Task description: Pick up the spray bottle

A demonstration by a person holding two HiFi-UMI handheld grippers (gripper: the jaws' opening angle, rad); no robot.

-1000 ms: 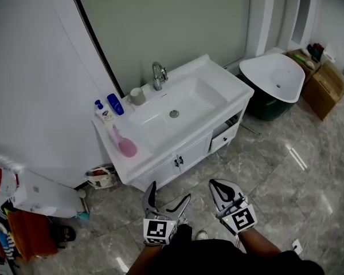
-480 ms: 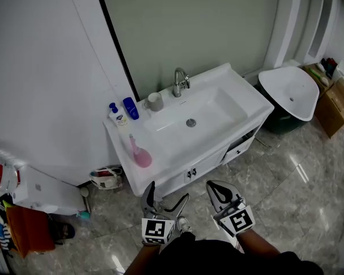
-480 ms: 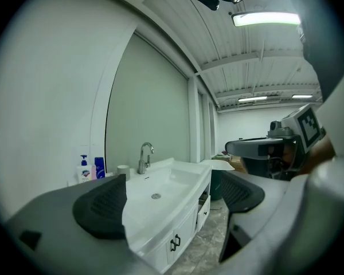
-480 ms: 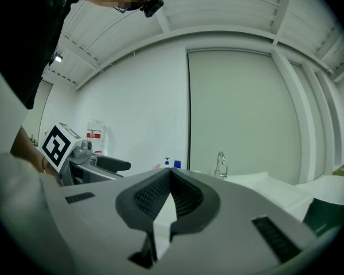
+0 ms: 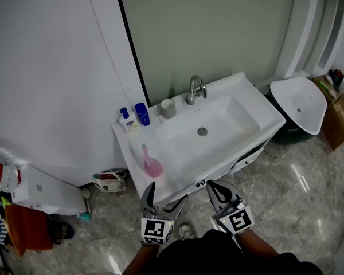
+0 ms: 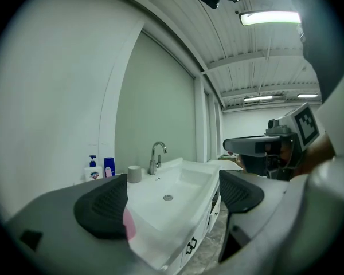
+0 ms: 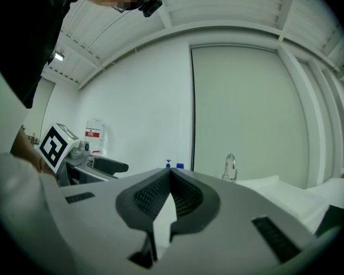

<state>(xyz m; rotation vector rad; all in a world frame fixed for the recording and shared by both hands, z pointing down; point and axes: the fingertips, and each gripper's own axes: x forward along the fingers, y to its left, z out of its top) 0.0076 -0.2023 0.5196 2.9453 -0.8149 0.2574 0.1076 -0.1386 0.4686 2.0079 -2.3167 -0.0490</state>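
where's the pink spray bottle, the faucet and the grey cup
pink spray bottle [image 5: 153, 167]: head view, on its round pink body
faucet [image 5: 195, 88]: head view, on the curved metal spout
grey cup [image 5: 168, 108]: head view, on its side wall

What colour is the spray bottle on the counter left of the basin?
The spray bottle is pink; the head view shows it best.

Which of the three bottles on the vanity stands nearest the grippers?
The pink spray bottle, alone at the front edge; the white pump bottle and blue bottle stand at the back.
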